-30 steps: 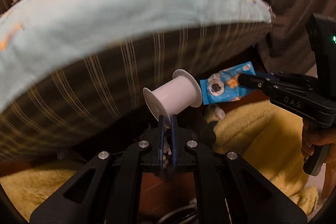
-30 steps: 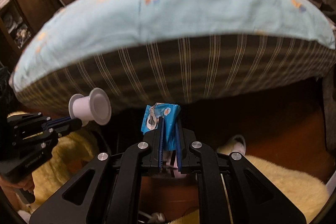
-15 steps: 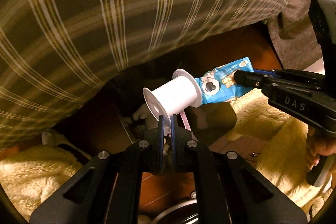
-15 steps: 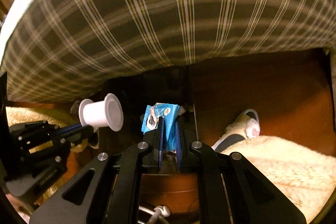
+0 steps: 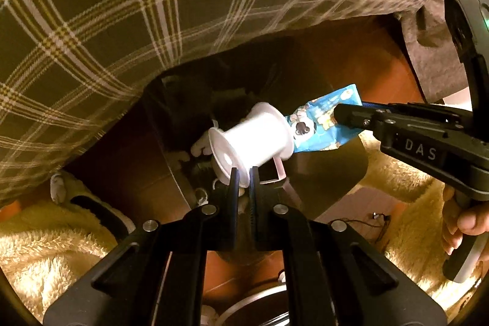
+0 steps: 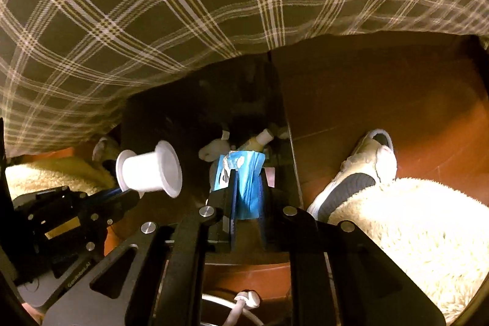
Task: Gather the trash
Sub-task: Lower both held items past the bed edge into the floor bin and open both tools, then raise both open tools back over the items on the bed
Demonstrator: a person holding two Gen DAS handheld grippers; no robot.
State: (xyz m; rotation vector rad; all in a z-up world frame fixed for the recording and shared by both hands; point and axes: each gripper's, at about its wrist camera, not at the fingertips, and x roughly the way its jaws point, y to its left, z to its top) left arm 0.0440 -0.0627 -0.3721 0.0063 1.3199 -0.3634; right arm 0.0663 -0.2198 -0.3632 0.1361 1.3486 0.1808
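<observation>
While both grippers hang over the dark bin (image 6: 201,118), the left gripper (image 5: 243,173) pinches the rim of a white plastic spool (image 5: 252,142), its long axis tilted up and to the right. The right gripper (image 6: 247,188) has just been easing open, with a crinkly blue snack wrapper (image 6: 244,173) standing upright between its jaws. Only the right view shows a grey-and-white sneaker (image 6: 357,173). Plaid fabric (image 5: 152,5) hangs above, with a fluffy cream rug (image 6: 412,228) below.
</observation>
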